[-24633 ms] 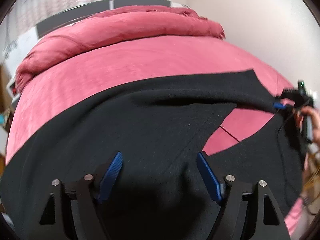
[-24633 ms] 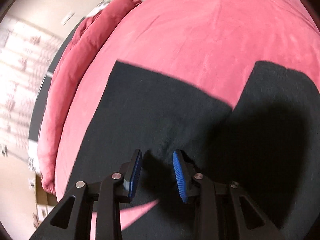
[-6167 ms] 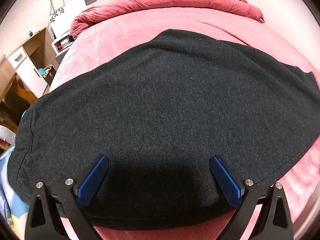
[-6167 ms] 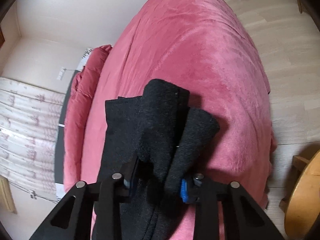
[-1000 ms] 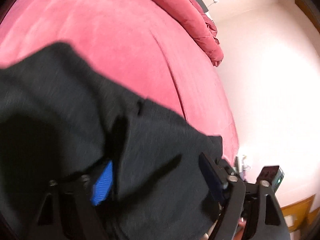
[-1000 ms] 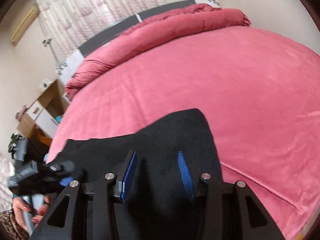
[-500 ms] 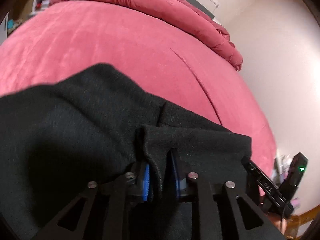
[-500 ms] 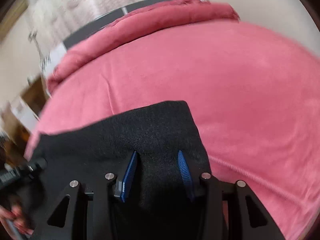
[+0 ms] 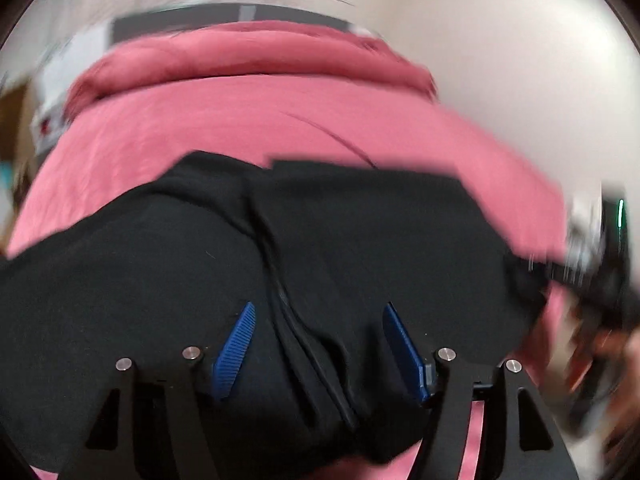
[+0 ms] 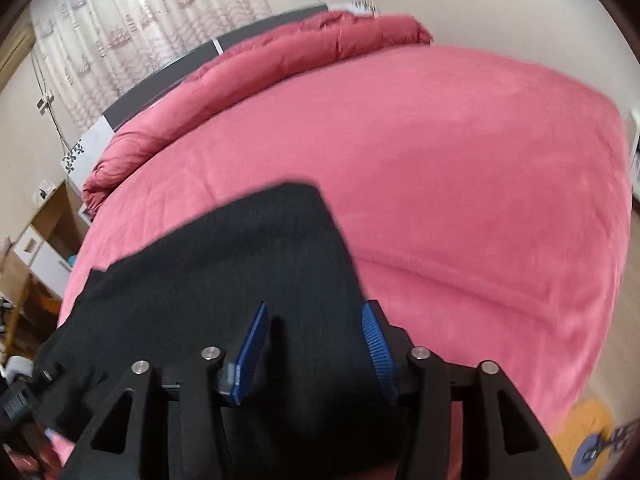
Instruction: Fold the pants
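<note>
The black pants (image 9: 360, 240) lie folded on the pink bed (image 9: 240, 128), blurred in the left wrist view. My left gripper (image 9: 320, 346) hovers over them with its jaws opening. A raised crease of cloth runs between the blue pads (image 9: 236, 350) without being pressed. In the right wrist view the pants (image 10: 240, 272) stretch left from a square corner. My right gripper (image 10: 314, 354) is low over their right edge, its jaws also opening, with cloth beneath them and nothing pinched. Each gripper shows in the other's view: the right gripper (image 9: 600, 264) and the left gripper (image 10: 24, 400).
A rolled pink duvet (image 10: 248, 76) lies along the dark headboard (image 10: 160, 80), with curtains (image 10: 140, 12) behind. Wooden furniture (image 10: 36, 248) stands left of the bed. A yellow round object (image 10: 592, 424) sits on the floor at the lower right. A hand (image 9: 608, 344) holds the right gripper.
My left gripper was shut on a fold of the pants half a second ago; it has let go, its jaws now stand apart and its view has rolled. The right jaws have widened.
</note>
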Demonstrator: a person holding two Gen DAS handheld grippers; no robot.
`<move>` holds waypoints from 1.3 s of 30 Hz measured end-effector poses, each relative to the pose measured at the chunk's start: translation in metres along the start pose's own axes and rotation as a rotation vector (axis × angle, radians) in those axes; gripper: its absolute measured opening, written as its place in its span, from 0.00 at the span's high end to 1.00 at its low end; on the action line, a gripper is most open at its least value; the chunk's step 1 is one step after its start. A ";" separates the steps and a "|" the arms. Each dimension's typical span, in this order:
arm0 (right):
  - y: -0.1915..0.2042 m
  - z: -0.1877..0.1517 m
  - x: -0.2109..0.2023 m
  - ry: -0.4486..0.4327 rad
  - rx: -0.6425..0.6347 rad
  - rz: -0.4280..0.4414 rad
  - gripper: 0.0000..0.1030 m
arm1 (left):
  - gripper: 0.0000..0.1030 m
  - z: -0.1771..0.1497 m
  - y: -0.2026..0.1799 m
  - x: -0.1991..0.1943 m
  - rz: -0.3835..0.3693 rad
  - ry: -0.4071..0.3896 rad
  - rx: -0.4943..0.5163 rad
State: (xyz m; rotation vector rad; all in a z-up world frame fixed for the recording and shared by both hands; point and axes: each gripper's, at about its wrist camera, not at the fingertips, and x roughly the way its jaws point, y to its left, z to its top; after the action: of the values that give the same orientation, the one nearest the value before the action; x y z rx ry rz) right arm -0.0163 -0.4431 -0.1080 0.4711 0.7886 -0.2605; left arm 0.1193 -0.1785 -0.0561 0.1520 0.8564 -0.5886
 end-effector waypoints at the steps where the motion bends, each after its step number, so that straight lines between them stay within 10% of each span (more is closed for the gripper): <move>1: -0.001 -0.008 0.000 0.005 0.001 -0.023 0.46 | 0.34 -0.006 -0.002 0.005 0.024 0.032 0.022; 6: -0.007 -0.005 -0.005 0.024 0.072 -0.015 0.44 | 0.02 -0.013 0.033 0.014 0.017 0.098 -0.137; 10: 0.000 0.012 -0.004 0.033 -0.004 0.075 0.18 | 0.02 -0.015 0.044 0.005 -0.018 0.093 -0.173; 18: -0.014 0.052 0.036 0.150 -0.084 0.116 0.18 | 0.02 -0.032 0.053 -0.014 -0.046 0.055 -0.196; 24: -0.029 0.048 0.060 0.231 -0.017 0.322 0.28 | 0.02 -0.029 0.079 -0.010 -0.072 0.066 -0.293; 31: -0.055 0.049 0.068 0.225 0.125 0.499 0.35 | 0.01 -0.029 0.056 0.002 0.040 0.078 -0.113; 39: -0.047 0.054 0.067 0.279 0.104 0.466 0.61 | 0.00 -0.018 0.053 0.014 0.071 0.100 -0.131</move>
State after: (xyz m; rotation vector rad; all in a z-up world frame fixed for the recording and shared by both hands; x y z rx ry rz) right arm 0.0438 -0.5135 -0.1386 0.7842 0.9137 0.2031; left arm 0.1430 -0.1339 -0.0842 0.0927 0.9797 -0.4602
